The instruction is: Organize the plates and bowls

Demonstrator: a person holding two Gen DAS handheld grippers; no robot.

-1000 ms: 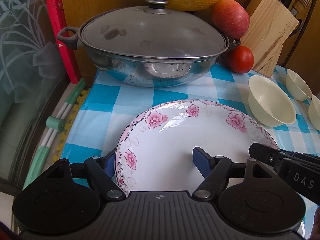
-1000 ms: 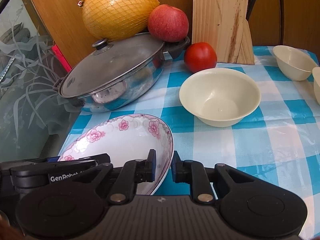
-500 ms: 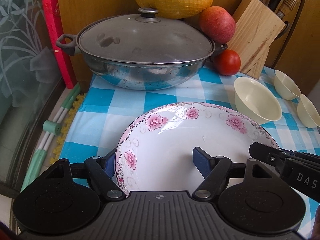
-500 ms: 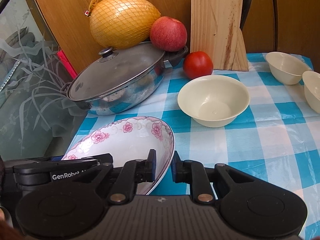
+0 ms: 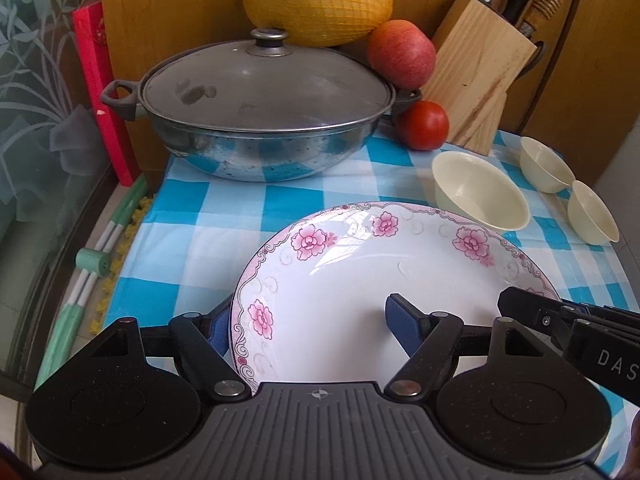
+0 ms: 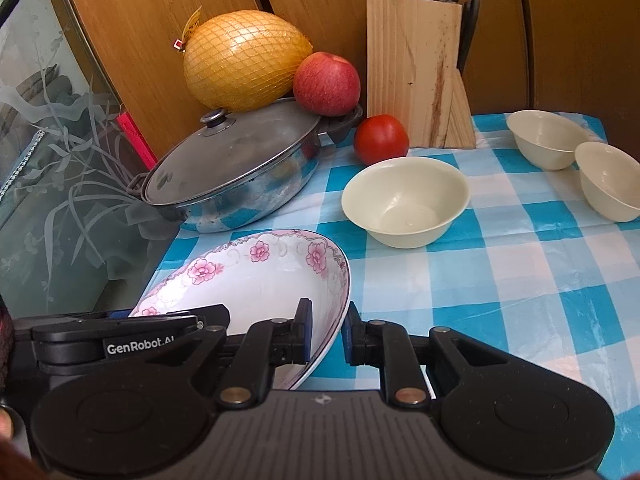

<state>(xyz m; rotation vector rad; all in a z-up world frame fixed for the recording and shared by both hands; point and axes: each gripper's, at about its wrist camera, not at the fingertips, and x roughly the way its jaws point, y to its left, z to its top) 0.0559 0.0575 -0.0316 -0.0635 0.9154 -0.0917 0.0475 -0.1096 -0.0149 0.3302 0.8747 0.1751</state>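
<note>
Blue-and-white checked tablecloth point(image 6: 500, 280) carries the floral plate point(image 5: 360, 300) at its near left edge, tilted. The right gripper point(image 6: 326, 334) is pinched tight on the plate's rim, while the left gripper point(image 5: 308, 324) straddles the opposite rim with jaws wide, one finger point(image 5: 404, 326) inside the plate. Beyond sit a large cream bowl point(image 6: 404, 200), two small bowls point(image 6: 548, 138) and a lidded pan point(image 5: 260, 116).

left wrist: close, angled down at plate point(image 5: 360, 280) | right wrist: same, from its right | shared: pot point(image 5: 260, 120)
</note>
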